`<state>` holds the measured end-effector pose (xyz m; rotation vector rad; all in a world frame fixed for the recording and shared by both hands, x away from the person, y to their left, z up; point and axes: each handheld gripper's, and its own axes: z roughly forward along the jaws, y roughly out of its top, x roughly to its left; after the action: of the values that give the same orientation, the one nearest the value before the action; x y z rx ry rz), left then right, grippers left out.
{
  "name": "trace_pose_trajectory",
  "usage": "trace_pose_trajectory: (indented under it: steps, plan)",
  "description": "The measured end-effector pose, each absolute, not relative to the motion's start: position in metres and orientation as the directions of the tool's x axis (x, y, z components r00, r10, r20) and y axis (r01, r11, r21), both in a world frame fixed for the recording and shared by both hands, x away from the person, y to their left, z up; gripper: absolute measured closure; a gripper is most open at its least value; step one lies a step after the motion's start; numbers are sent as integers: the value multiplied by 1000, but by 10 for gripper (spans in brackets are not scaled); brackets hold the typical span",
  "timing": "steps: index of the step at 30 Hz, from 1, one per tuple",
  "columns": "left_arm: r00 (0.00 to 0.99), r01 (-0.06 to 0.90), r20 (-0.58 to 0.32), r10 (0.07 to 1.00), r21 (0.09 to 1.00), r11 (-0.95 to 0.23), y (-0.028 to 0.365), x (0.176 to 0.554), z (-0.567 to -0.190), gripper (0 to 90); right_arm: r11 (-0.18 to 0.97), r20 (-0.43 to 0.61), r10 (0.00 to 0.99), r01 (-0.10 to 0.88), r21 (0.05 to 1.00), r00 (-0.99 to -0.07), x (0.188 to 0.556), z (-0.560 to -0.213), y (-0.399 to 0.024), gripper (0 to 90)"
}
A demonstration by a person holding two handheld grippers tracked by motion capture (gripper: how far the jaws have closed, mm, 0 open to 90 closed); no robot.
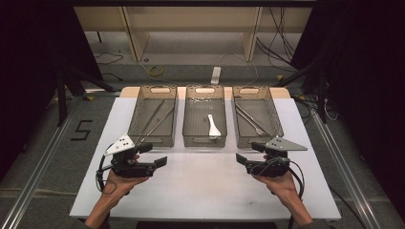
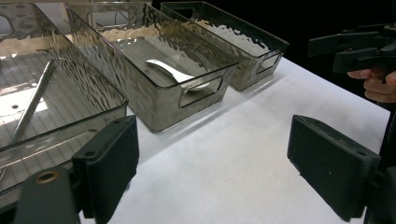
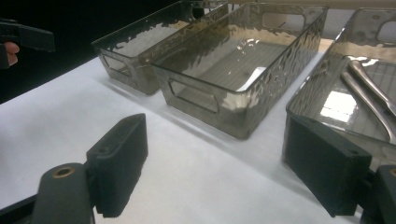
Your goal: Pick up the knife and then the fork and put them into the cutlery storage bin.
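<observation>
Three smoky clear plastic bins stand side by side along the far half of the white worktop (image 1: 200,186), each with a cut-out handle at either end.

Left bin (image 1: 154,114): long metal tongs (image 1: 155,118) lying lengthwise on its ribbed floor. It is the bin nearest the left gripper.
Middle bin (image 1: 205,116): a white spoon (image 1: 213,126) toward the near end, bowl close to the near handle cut-out. In the left gripper view the spoon (image 2: 175,74) shows through the bin's rippled wall.
Right bin (image 1: 256,116): metal tweezers (image 1: 250,119) lying at a slant, nearest the right gripper. In the right gripper view their shiny arms (image 3: 371,95) catch a bright glare.

Left gripper (image 1: 154,155): held in the person's left hand (image 1: 120,183) above the bare worktop, just in front of the left bin's near end, aimed inward toward the middle. Fingers (image 2: 109,163) spread wide, nothing between them.
Right gripper (image 1: 248,153): held in the right hand (image 1: 282,183), in front of the right bin, aimed inward likewise. Fingers (image 3: 119,163) spread wide, gripping nothing.
The two grippers are well apart, facing one another across open worktop. Neither touches a bin.

Writing: a dark "5" mark (image 1: 82,130) on the grey floor left of the worktop. No labels readable on the bins or grippers.

Beyond: pale wooden legs of a frame (image 1: 136,33) and loose cables on the floor.
</observation>
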<state>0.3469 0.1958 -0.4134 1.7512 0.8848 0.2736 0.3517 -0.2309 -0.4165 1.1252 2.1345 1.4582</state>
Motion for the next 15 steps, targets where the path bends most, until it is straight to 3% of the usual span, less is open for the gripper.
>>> trace_pose_trajectory:
  steps: [15]
  plan:
    - [704, 433, -243, 667, 892, -132, 195, 347, -414, 159, 165, 173, 754, 437, 884, -634, 331, -428, -236, 214]
